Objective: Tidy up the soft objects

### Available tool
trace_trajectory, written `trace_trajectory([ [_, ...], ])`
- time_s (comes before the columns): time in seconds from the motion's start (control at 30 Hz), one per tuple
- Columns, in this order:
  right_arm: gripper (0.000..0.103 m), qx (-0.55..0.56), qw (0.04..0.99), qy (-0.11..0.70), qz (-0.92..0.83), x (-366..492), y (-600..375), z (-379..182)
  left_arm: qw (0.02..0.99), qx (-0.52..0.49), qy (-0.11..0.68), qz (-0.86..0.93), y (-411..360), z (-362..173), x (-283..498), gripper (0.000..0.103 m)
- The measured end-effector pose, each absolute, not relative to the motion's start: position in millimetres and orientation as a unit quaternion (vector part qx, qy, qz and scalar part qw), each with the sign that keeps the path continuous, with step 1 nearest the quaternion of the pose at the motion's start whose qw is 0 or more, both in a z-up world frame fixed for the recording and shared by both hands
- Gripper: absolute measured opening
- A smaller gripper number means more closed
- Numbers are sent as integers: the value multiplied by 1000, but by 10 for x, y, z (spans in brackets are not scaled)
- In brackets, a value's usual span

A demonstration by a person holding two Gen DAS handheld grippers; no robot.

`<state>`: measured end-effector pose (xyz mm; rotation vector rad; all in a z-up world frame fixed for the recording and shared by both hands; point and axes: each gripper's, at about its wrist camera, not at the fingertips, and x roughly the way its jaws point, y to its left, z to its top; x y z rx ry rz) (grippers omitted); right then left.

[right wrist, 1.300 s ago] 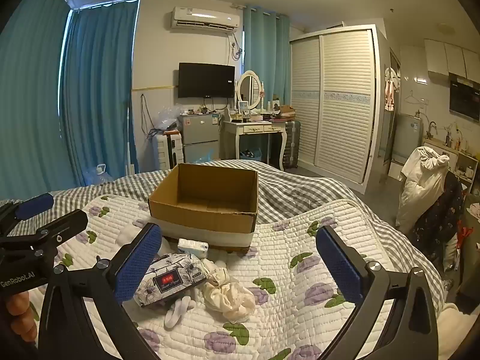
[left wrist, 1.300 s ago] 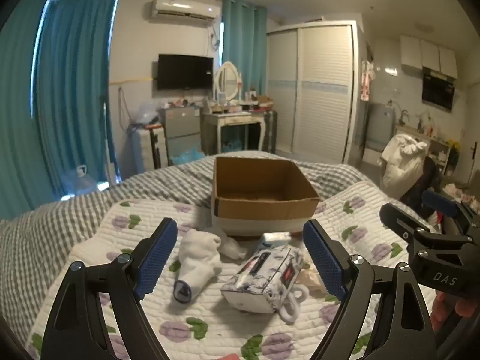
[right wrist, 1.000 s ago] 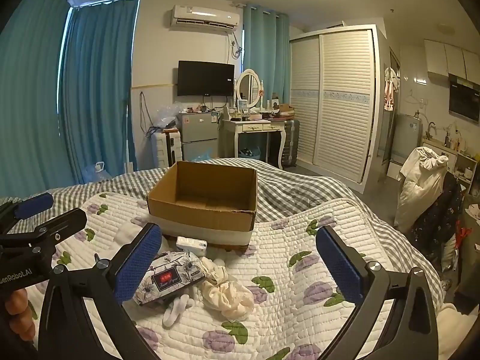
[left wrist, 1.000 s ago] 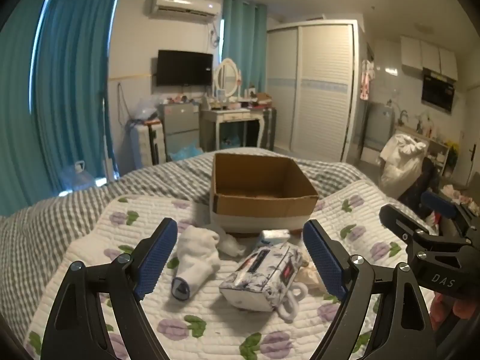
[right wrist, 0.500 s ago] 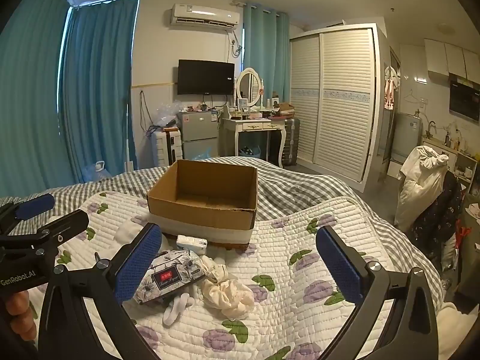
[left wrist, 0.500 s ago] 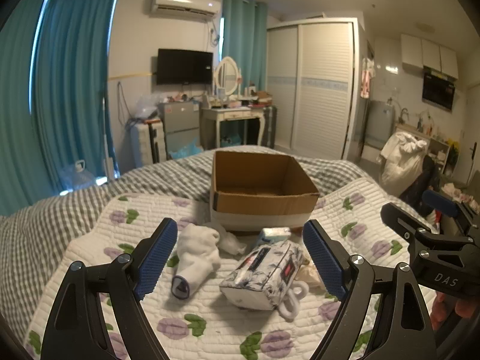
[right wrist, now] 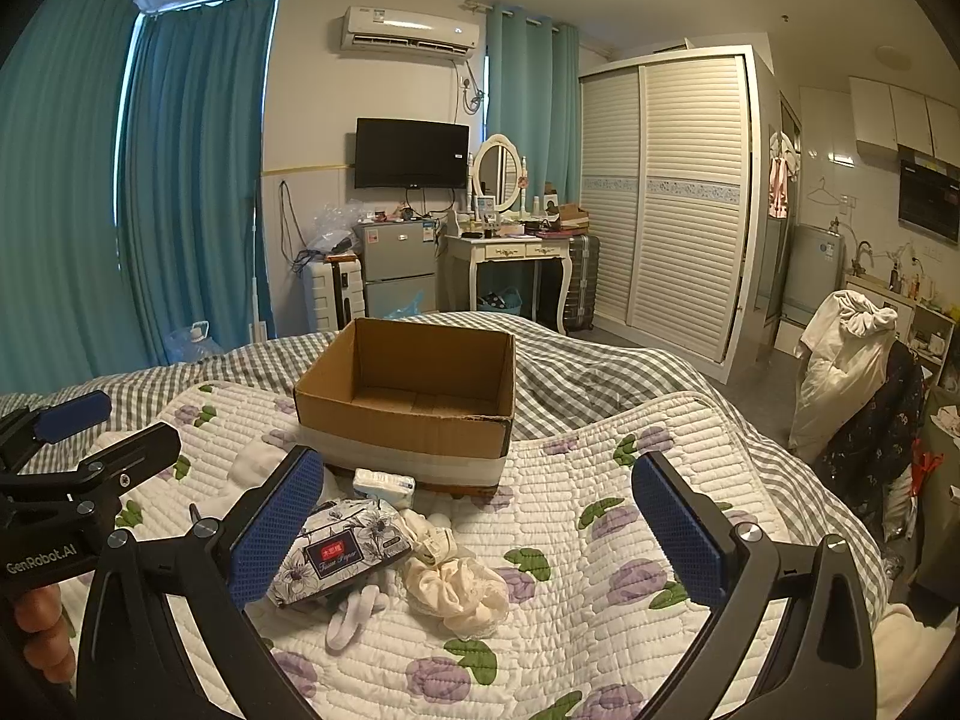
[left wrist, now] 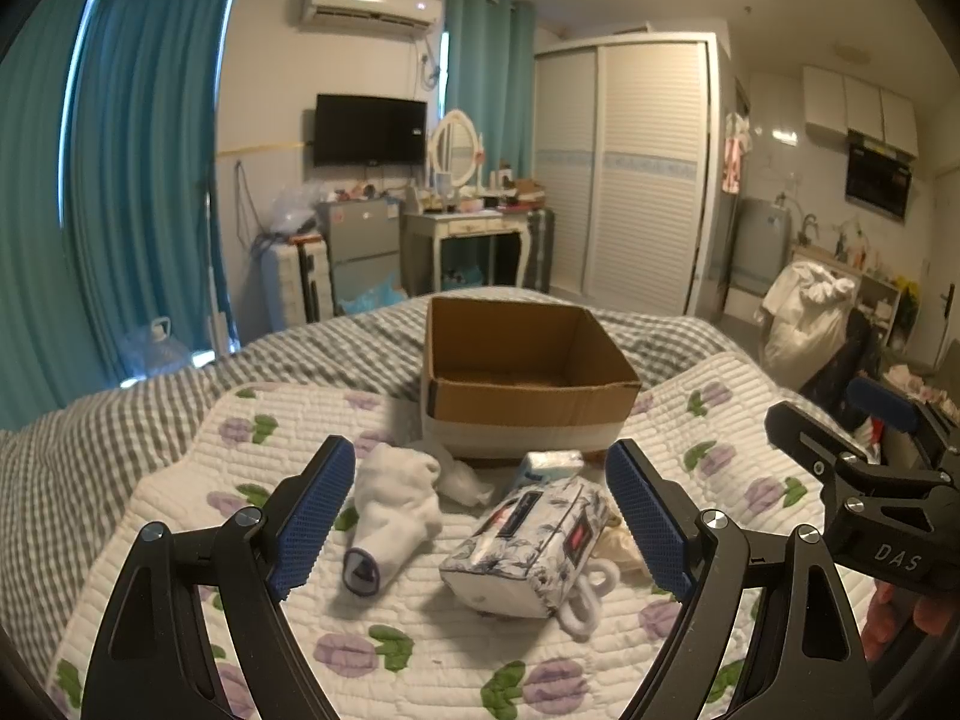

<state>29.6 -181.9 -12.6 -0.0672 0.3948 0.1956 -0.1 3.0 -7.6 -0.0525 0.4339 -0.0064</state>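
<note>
An open, empty cardboard box (left wrist: 522, 378) (right wrist: 414, 402) stands on the quilted bed. In front of it lie a rolled white sock (left wrist: 393, 516), a crumpled white cloth (left wrist: 459, 477), a flower-print tissue pack (left wrist: 534, 546) (right wrist: 342, 546), a small wipes packet (left wrist: 552, 463) (right wrist: 384, 486), a cream scrunchie (right wrist: 459, 591) and a white loop (right wrist: 354, 609). My left gripper (left wrist: 477, 516) hovers open above the sock and tissue pack, holding nothing. My right gripper (right wrist: 477, 525) is open over the scrunchie, also with nothing in it.
The floral quilt (right wrist: 600, 540) lies over a grey checked blanket (right wrist: 600, 372). Beyond the bed stand a dressing table (right wrist: 510, 252), a small fridge (right wrist: 399, 267) and a slatted wardrobe (right wrist: 672, 198). A chair piled with clothes (right wrist: 852, 360) is at the right.
Both views have shifted only slightly; the box and soft items sit a touch differently in frame. Both grippers stay open and nothing on the bed has moved.
</note>
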Motion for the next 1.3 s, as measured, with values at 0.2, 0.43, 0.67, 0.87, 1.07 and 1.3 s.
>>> trace_trajectory([
  [0.2,103,-33,975,196,97,296,-1817,-129,976,-26,216,-3,29,-76,1,87],
  [0.43,103,-34,975,196,97,298,-1817,-129,976,-25,217,-3,27,-90,2,87],
  [0.67,103,-34,975,197,98,301,-1809,-132,975,-24,219,-3,28,-159,-15,87],
  [0.87,103,-34,975,197,98,301,-1808,-131,975,-25,223,-4,35,-204,-23,87],
  [1.07,103,-35,975,197,97,301,-1806,-128,975,-24,223,-5,34,-205,-20,87],
  [1.3,103,-35,975,198,97,299,-1804,-128,974,-22,224,-7,21,-184,-15,87],
])
